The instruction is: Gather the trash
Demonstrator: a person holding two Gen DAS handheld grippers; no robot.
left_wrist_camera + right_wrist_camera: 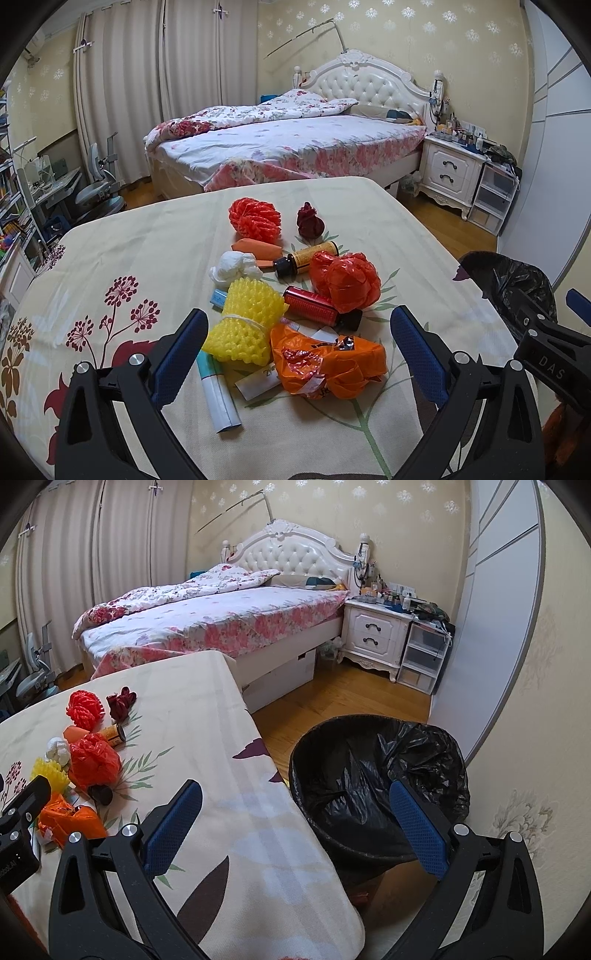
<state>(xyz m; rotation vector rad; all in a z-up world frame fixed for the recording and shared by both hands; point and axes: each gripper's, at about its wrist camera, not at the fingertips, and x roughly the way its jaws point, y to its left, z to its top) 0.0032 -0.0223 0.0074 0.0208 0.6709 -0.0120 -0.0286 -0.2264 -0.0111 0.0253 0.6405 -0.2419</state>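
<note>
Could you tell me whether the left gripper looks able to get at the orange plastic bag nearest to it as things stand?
Probably yes. The left gripper has its jaws open with the orange plastic bag lying between them on the tablecloth; only the yellow foam net crowds its left side.

**Readable markings**

At the right edge of the left wrist view, the right gripper (546, 363) body bears white letters "DAS". At the lower left edge of the right wrist view, the left gripper (14, 853) body shows small white print, partly cut off. Print on the orange bag (325, 363) and the yellow-labelled bottle (308, 258) is too small to read.
</note>
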